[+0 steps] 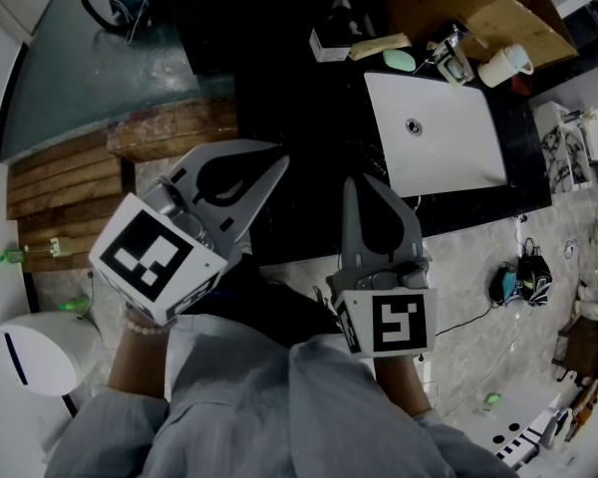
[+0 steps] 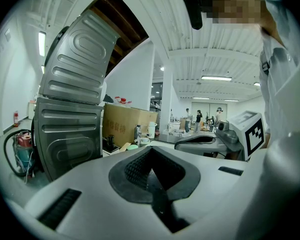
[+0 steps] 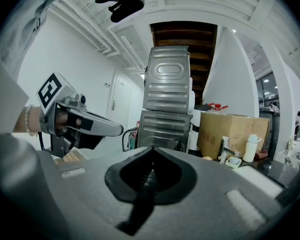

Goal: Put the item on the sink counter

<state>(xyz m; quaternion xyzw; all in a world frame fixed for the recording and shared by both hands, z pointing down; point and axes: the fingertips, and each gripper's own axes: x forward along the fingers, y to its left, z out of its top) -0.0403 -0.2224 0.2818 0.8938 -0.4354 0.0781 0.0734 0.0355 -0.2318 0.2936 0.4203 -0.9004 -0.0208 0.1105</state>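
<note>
Left gripper (image 1: 267, 165) closed, empty; right gripper (image 1: 359, 192) likewise.

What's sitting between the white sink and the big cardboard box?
A faucet and a white cup stand there, shown in the head view.

A big open lab hall dressed up as a home. Ahead of the right gripper (image 3: 151, 151) stand stacked metal appliances (image 3: 166, 99), with a cardboard box (image 3: 232, 131) to their right and a sink counter (image 1: 309, 147) with a white basin (image 1: 448, 147). Beyond the left gripper (image 2: 150, 149) are ceiling strip lights (image 2: 216, 77) and distant people (image 2: 198, 120).
</note>
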